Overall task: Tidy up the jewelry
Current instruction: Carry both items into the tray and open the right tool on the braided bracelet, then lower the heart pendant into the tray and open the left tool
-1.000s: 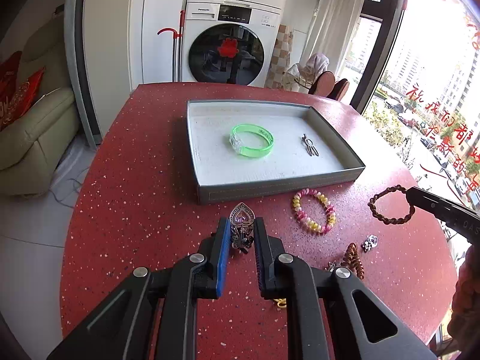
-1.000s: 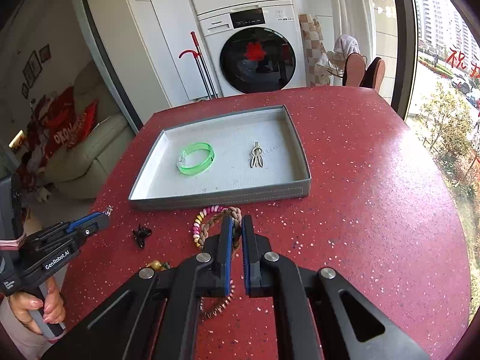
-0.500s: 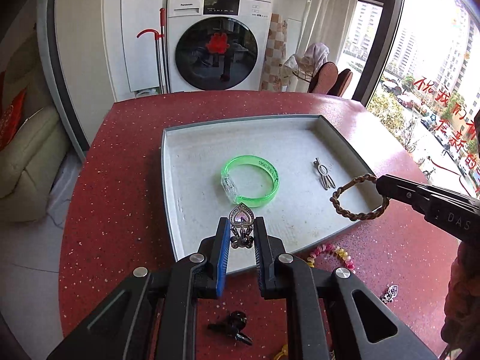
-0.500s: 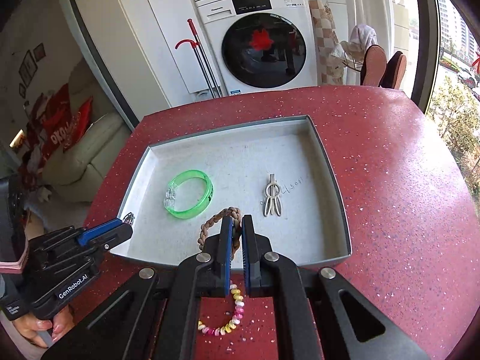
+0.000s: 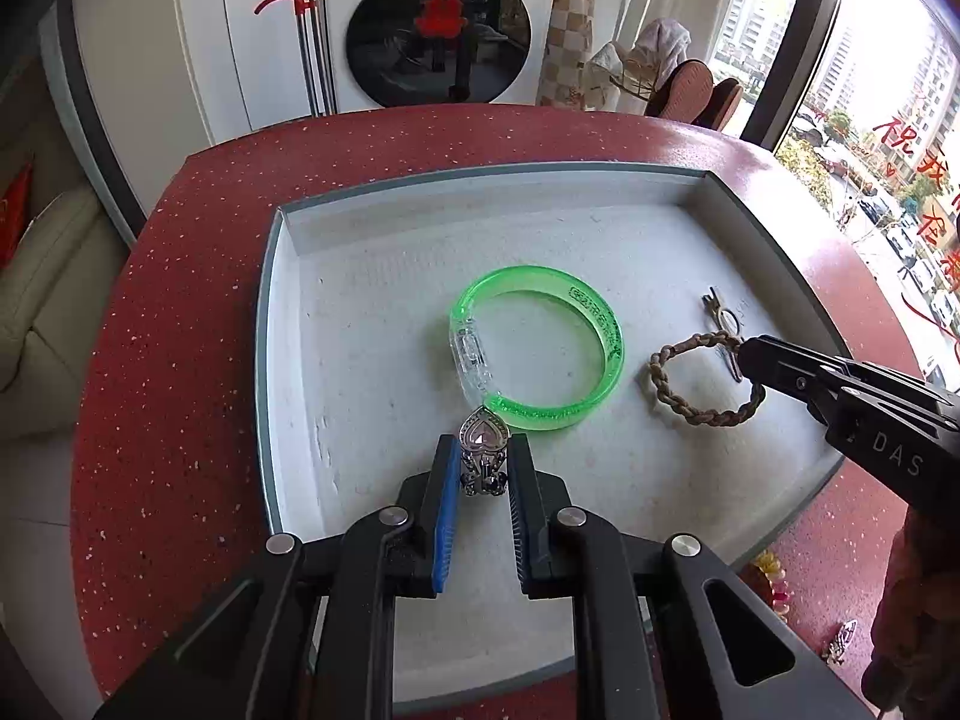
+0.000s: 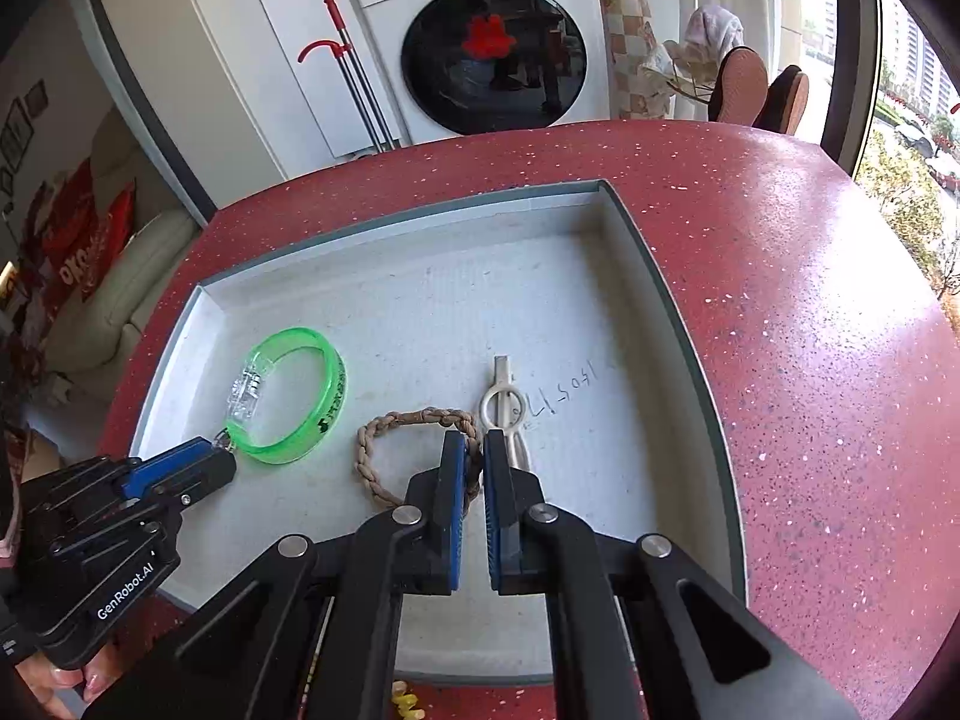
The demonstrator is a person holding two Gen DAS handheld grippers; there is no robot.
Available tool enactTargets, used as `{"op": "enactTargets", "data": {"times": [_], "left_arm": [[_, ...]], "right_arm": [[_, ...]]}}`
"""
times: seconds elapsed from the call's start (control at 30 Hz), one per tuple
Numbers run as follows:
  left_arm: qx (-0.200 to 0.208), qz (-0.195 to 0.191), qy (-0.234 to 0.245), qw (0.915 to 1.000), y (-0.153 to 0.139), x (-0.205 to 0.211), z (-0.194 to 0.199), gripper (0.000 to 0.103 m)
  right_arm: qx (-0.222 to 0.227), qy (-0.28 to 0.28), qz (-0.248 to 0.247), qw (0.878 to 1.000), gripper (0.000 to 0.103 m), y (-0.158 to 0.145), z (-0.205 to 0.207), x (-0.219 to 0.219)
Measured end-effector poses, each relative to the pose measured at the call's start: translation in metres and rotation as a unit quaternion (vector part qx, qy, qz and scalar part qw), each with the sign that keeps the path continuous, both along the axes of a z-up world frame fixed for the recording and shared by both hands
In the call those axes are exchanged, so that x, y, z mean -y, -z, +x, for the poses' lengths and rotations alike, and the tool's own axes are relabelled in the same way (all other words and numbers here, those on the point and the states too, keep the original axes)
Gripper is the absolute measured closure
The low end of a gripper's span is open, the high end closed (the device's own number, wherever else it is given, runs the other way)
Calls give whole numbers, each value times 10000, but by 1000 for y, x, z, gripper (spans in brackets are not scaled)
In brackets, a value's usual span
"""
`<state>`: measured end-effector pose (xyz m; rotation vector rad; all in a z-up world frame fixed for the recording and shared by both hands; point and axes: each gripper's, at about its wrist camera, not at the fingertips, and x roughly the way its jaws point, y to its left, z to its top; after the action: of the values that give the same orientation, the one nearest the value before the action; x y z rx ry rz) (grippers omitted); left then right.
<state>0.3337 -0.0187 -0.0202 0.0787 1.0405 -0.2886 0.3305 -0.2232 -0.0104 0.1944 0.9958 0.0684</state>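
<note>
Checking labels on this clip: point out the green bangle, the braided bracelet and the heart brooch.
green bangle (image 5: 603, 324), left wrist view, on its right band.
braided bracelet (image 6: 414, 418), right wrist view, on its far arc.
heart brooch (image 5: 483, 435), left wrist view, on the pink heart stone.

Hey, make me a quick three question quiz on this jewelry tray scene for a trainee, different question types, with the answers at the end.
1. True or false: the left tongs hold the green bangle.
2. Multiple choice: the right tongs grip A) a metal clip, B) a braided bracelet, C) a beaded bracelet.
3. Fill in: the metal clip lies inside the grey ____.

Key:
1. False: they grip a heart-stone ring.
2. B: the braided bracelet.
3. Tray.
</note>
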Motion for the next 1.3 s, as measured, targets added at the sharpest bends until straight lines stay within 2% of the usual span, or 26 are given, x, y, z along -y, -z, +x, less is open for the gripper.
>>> {"op": "enactTargets", "data": {"times": [0.2, 0.37, 0.43, 0.5, 0.53, 0.8, 1.07, 1.1, 1.13, 1.17, 1.23, 1.3], "left_arm": [[328, 421, -150, 9985, 6, 7, 10, 69], [554, 765, -89, 9955, 7, 17, 6, 69], [573, 802, -116, 9951, 6, 18, 5, 69], [567, 750, -151, 9955, 5, 18, 4, 69], [583, 715, -169, 9956, 4, 18, 2, 69], [909, 590, -244, 9938, -12, 20, -7, 69], [891, 371, -377, 9946, -19, 19, -13, 68], [917, 390, -378, 9943, -20, 20, -13, 46], [969, 406, -408, 9936, -21, 20, -15, 7], [1098, 405, -467, 9920, -24, 19, -17, 0], [1347, 355, -438, 9893, -31, 19, -24, 0], [1314, 413, -372, 9898, -34, 23, -24, 0]], "right_arm": [[2, 132, -181, 9997, 96, 2, 7, 9], [2, 82, -245, 9997, 94, 3, 3, 4], [-33, 41, -241, 9997, 86, 2, 3, 2], [-25, 47, -204, 9998, 54, 0, 1, 2], [30, 69, -191, 9998, 52, -3, -2, 2], [198, 59, 55, 9998, 51, -21, -17, 3], [218, 7, 61, 9997, 51, -29, -26, 1], [221, 8, 64, 9997, 51, -29, -27, 1], [220, 15, 71, 9997, 51, -30, -28, 1], [224, 29, 92, 9997, 51, -31, -29, 2], [205, 60, 135, 9997, 51, -31, -29, 3], [180, 96, 192, 9996, 51, -31, -30, 5]]}}
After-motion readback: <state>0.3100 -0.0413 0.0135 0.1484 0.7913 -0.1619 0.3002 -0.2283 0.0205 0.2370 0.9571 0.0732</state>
